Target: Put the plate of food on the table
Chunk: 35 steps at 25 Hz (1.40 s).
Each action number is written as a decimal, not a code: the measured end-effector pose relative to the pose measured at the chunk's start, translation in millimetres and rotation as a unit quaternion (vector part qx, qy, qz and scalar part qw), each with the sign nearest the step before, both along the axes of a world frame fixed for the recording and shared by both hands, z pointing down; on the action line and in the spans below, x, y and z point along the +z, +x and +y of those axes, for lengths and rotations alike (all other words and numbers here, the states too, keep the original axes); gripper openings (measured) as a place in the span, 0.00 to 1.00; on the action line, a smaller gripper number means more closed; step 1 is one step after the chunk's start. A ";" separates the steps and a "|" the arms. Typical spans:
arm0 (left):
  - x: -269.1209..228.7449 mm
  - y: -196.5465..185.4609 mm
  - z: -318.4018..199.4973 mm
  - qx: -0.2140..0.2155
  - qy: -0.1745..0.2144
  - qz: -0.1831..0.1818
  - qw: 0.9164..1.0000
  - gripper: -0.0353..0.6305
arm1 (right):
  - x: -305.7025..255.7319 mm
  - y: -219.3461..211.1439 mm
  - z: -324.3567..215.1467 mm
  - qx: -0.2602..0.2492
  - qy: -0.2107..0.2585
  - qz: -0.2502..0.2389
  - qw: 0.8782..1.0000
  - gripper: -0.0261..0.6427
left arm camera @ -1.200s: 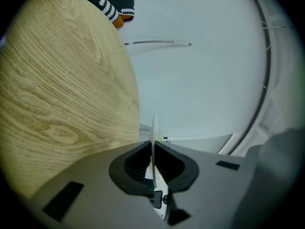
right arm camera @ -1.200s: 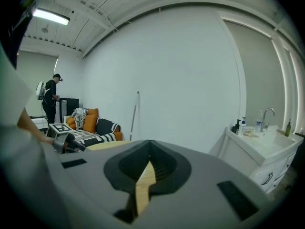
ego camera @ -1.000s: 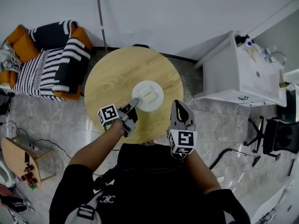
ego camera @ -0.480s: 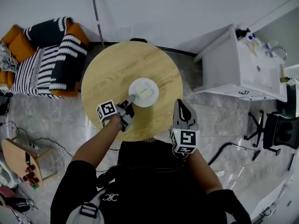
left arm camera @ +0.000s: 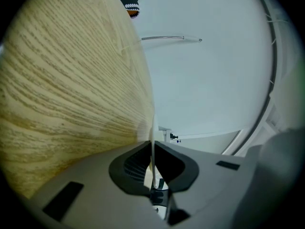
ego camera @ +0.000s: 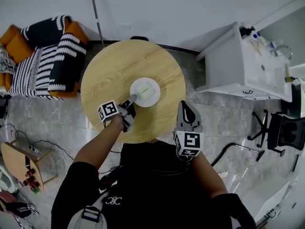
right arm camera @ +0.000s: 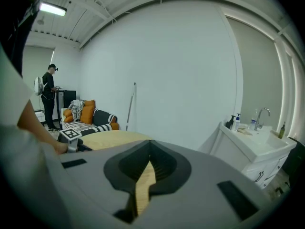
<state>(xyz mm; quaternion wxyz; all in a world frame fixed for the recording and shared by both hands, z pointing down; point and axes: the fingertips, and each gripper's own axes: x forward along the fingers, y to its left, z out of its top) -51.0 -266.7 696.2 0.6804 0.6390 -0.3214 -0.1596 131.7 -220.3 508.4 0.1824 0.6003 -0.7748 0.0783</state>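
Note:
A white plate (ego camera: 136, 86) with a pale piece of food (ego camera: 147, 93) sits low over the middle of the round wooden table (ego camera: 109, 66); whether it rests on the wood I cannot tell. My left gripper (ego camera: 132, 99) is shut on the plate's near-left rim. In the left gripper view the rim (left arm camera: 153, 132) shows edge-on as a thin white line pinched at the left gripper (left arm camera: 153, 149), with the table (left arm camera: 66, 89) close beside it. My right gripper (ego camera: 187, 105) hangs over the table's near-right edge, shut and empty; in its own view the right gripper (right arm camera: 150, 144) has its tips together.
A striped sofa (ego camera: 45, 56) with orange cushions stands left of the table. A white sink cabinet (ego camera: 243, 66) stands to the right, an office chair (ego camera: 281, 137) beyond it. A small wooden side table (ego camera: 19, 161) is at lower left. A person (right arm camera: 49, 97) stands far back.
My left gripper has sunk toward the tabletop with the plate still in it; the plate looks smaller and lower. The right gripper has stayed put.

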 end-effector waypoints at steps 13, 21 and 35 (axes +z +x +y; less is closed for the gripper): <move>9.9 3.0 -3.0 0.004 -0.009 -0.016 1.000 0.08 | -2.3 -1.0 0.6 0.005 0.003 -0.001 1.000 0.05; 11.6 3.2 -3.7 0.008 -0.011 -0.013 1.000 0.08 | -3.1 -6.8 1.4 0.000 0.005 0.009 1.000 0.05; 27.2 0.8 -4.5 -0.013 -0.099 -0.071 0.993 0.08 | -2.9 -11.3 -2.4 0.001 0.004 0.011 1.000 0.05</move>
